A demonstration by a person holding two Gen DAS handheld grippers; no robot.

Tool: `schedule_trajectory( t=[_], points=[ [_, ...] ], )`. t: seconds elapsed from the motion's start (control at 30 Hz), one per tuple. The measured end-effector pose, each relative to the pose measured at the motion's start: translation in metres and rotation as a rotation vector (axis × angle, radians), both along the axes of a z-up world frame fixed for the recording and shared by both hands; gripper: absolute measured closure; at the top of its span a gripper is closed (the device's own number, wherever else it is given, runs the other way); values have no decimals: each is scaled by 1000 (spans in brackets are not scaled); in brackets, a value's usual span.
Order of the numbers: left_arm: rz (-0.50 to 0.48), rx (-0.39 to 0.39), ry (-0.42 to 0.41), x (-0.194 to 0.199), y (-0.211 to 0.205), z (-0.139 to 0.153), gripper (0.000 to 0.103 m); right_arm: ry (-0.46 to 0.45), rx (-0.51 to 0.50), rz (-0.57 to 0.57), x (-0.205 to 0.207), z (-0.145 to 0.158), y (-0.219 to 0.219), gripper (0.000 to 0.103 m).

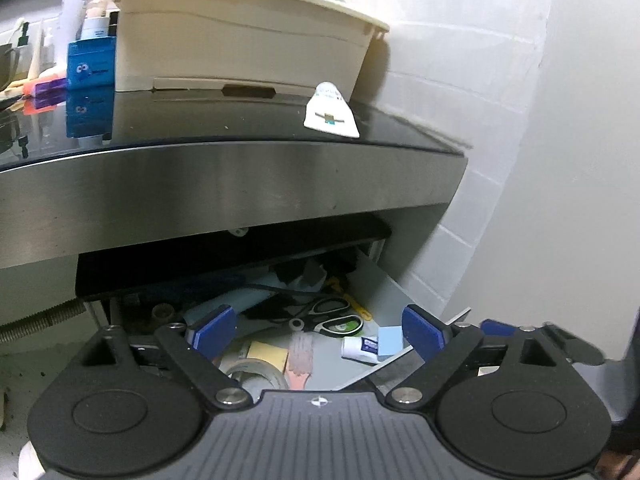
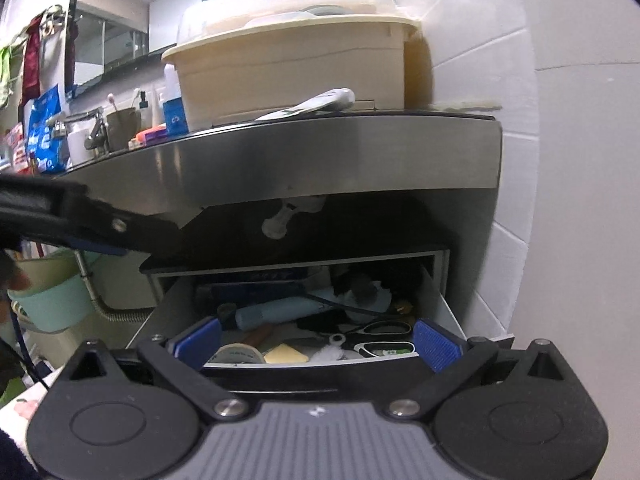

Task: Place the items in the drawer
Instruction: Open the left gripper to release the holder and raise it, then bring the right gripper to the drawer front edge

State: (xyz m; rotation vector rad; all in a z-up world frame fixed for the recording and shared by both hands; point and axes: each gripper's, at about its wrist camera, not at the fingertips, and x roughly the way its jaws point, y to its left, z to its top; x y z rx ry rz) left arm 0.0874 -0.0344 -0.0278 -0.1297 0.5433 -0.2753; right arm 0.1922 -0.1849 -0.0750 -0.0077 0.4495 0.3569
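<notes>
The drawer (image 1: 380, 280) under the steel counter stands open and holds scissors (image 1: 332, 314), a tape roll (image 1: 256, 376), yellow sticky notes (image 1: 268, 354), a small white tube (image 1: 360, 348) and a blue pad (image 1: 390, 340). My left gripper (image 1: 320, 332) is open and empty above the drawer's front. My right gripper (image 2: 316, 344) is open and empty in front of the drawer (image 2: 448, 308). A white toothpaste tube (image 1: 330, 112) lies on the counter top; it also shows in the right wrist view (image 2: 312, 106).
A cream plastic bin (image 1: 240, 40) stands on the black counter top (image 1: 200, 120). Bottles and a blue box (image 1: 90, 62) stand at the left. A faucet (image 2: 94, 128), a cup and a green bucket (image 2: 52, 304) are at the left. A tiled wall (image 1: 480, 120) is at the right.
</notes>
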Motion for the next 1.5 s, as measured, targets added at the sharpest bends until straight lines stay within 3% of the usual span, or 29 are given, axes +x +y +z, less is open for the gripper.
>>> schedule_trajectory(
  t=[0.33,0.83,1.1,1.27,1.5],
  points=[
    [58,-37,-60,-38,22,2,6,106,-38,0,10,-13,21,0],
    [137,0,-100,-66,42,-14,5,259,-124,8,20,-49,47,0],
    [178,-39,-81,-71,53,-25,5,299,-163,8,25,-61,56,0],
    [236,-73,-34,-67,64,-32,5,316,-175,37,30,-66,66,5],
    [240,-102,-7,-66,69,-39,5,365,-193,36,44,-75,76,18]
  ],
)
